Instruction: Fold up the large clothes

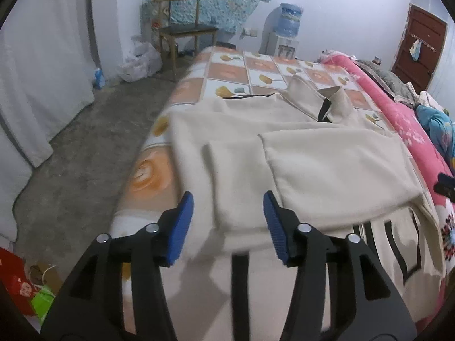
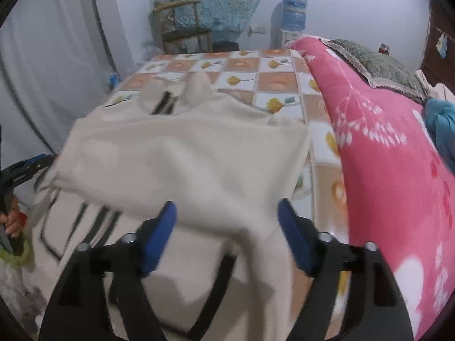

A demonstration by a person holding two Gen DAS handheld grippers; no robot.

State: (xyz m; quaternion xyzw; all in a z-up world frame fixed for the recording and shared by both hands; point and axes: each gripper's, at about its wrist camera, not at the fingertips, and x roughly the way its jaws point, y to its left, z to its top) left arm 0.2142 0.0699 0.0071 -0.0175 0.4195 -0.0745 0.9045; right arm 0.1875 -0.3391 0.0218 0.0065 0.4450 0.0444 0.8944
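Note:
A large cream garment point(image 1: 298, 147) with black stripes and a collar lies spread on the bed, its sleeves folded across its body; it also shows in the right wrist view point(image 2: 184, 153). My left gripper point(image 1: 227, 218) is open, its blue pads just above the garment's near left fold, holding nothing. My right gripper point(image 2: 227, 230) is open over the garment's near right part, with cloth lying between and below the fingers. The left gripper also shows at the left edge of the right wrist view point(image 2: 25, 167).
The bed has a checked flower-print sheet point(image 1: 256, 68). A pink quilt point(image 2: 384, 156) lies along the bed's right side. A wooden chair point(image 1: 184, 31) and a water dispenser point(image 1: 284, 34) stand by the far wall. Bare floor point(image 1: 85, 147) and white curtains are left.

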